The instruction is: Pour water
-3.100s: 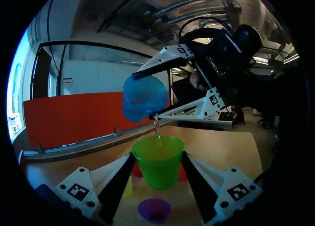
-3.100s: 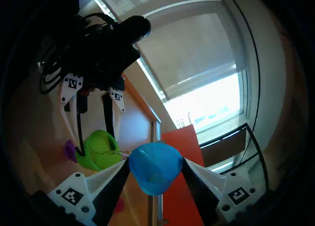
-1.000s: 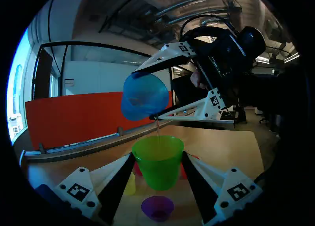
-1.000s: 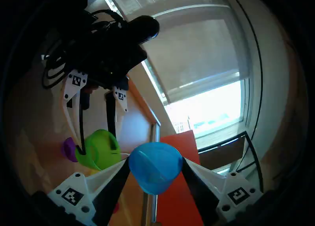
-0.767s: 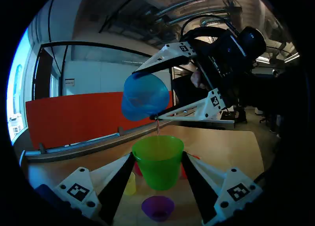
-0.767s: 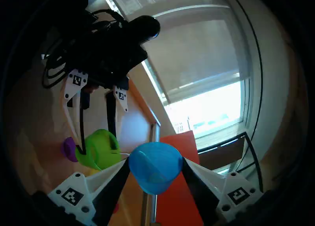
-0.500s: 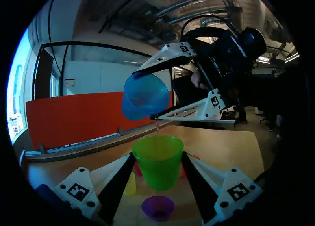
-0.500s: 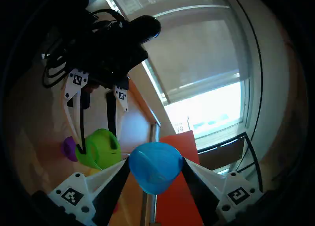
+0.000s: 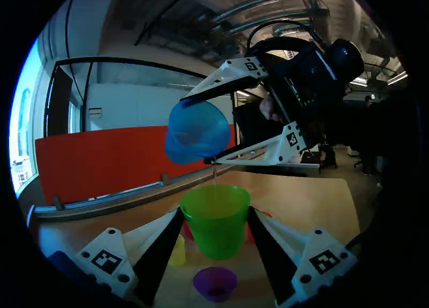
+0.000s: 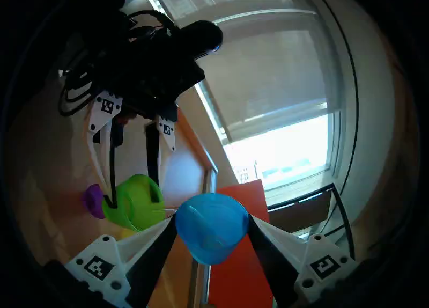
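In the left gripper view my left gripper (image 9: 215,227) is shut on a green cup (image 9: 215,219), held upright above the wooden table (image 9: 305,195). Over it my right gripper (image 9: 199,130) holds a blue cup (image 9: 197,131) tipped on its side, and a thin stream of water (image 9: 214,175) falls from its rim into the green cup. In the right gripper view my right gripper (image 10: 212,238) is shut on the blue cup (image 10: 211,234), and the left gripper (image 10: 131,198) holds the green cup (image 10: 134,202) just beyond it.
A purple cup (image 9: 215,283) and a yellow cup (image 9: 177,250) stand on the table below the green cup, with something red (image 9: 186,232) behind it. An orange partition (image 9: 102,158) runs along the table's far edge. A bright window (image 10: 279,147) lies ahead in the right gripper view.
The blue cup has tipped slightly further and the stream has thinned. Both grippers have kept their places and their hold.
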